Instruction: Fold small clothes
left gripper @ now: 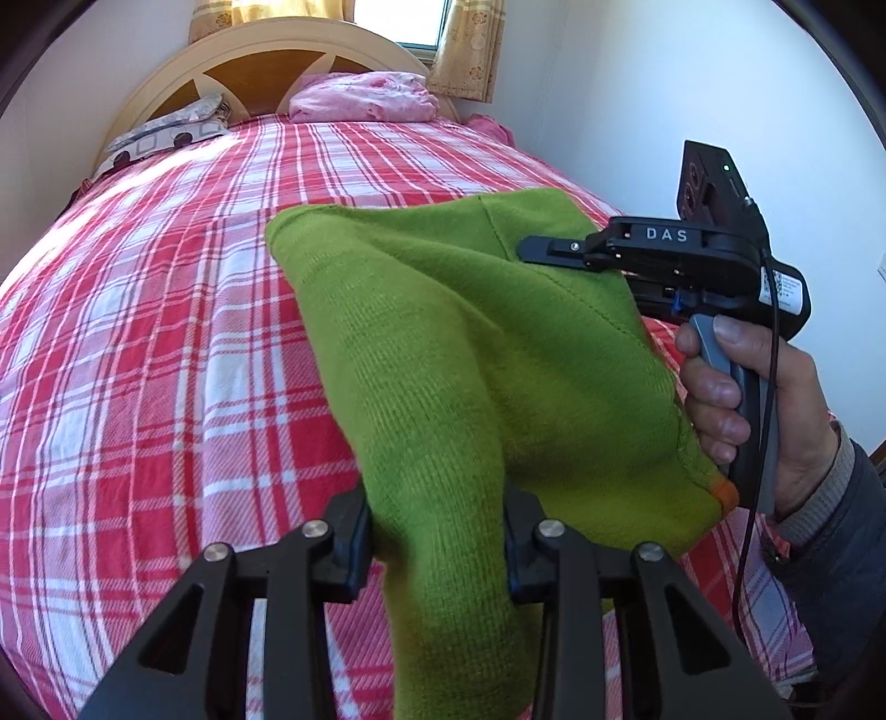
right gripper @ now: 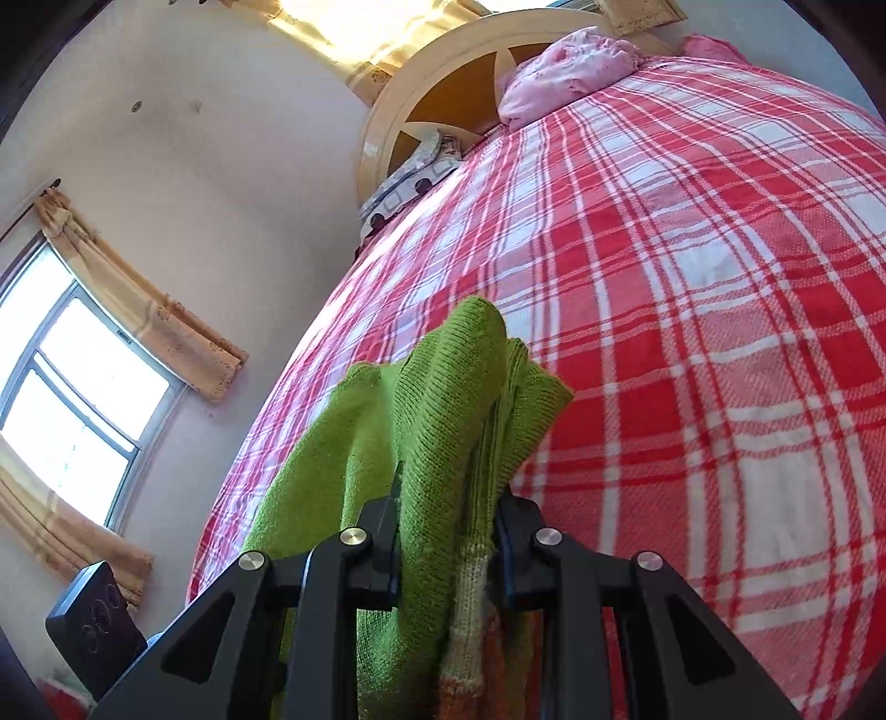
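A small green knit garment with an orange edge is held up over the bed. My left gripper is shut on one part of it, the cloth bunched between the jaws. My right gripper is shut on another part, where green knit meets a cream and orange striped band. In the left wrist view the right gripper comes in from the right, its finger lying against the green cloth, held by a hand. The garment hangs stretched between both grippers, above the red plaid bedsheet.
The bed, its sheet also in the right wrist view, fills both views. A pink pillow, a patterned pillow and a cream headboard stand at its far end. White wall lies right, a curtained window left.
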`<state>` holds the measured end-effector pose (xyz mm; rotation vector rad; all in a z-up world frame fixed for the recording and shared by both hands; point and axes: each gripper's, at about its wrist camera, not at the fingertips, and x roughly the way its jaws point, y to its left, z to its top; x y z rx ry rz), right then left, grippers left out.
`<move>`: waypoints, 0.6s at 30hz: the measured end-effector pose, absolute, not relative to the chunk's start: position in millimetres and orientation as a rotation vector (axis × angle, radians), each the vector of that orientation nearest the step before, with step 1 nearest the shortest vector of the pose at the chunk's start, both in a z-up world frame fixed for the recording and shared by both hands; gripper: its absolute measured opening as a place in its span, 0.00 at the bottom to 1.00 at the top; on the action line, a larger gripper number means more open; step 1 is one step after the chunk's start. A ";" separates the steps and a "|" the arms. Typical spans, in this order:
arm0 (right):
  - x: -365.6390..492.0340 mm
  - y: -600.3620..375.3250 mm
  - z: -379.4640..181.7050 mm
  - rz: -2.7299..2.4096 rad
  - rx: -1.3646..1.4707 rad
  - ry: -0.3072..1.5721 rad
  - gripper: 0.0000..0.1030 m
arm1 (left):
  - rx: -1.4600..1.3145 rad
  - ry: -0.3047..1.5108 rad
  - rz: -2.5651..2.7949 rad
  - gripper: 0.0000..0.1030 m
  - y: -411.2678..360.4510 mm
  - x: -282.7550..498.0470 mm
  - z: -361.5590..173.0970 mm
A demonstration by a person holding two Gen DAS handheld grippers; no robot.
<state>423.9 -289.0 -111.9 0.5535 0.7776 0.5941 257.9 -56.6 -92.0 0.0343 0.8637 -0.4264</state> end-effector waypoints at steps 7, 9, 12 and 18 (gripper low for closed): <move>411.5 -261.1 -108.1 0.642 0.540 0.774 0.24 | 0.014 0.850 -0.391 0.36 -35.6 241.2 -86.8; 407.9 -252.8 -106.1 0.654 0.531 0.772 0.24 | 0.007 0.843 -0.381 0.36 -29.3 236.0 -85.0; 402.6 -239.8 -102.5 0.675 0.522 0.770 0.24 | 0.000 0.833 -0.367 0.35 -19.8 227.9 -83.0; 394.7 -213.3 -95.0 0.722 0.512 0.761 0.24 | -0.017 0.811 -0.334 0.35 2.6 215.8 -76.7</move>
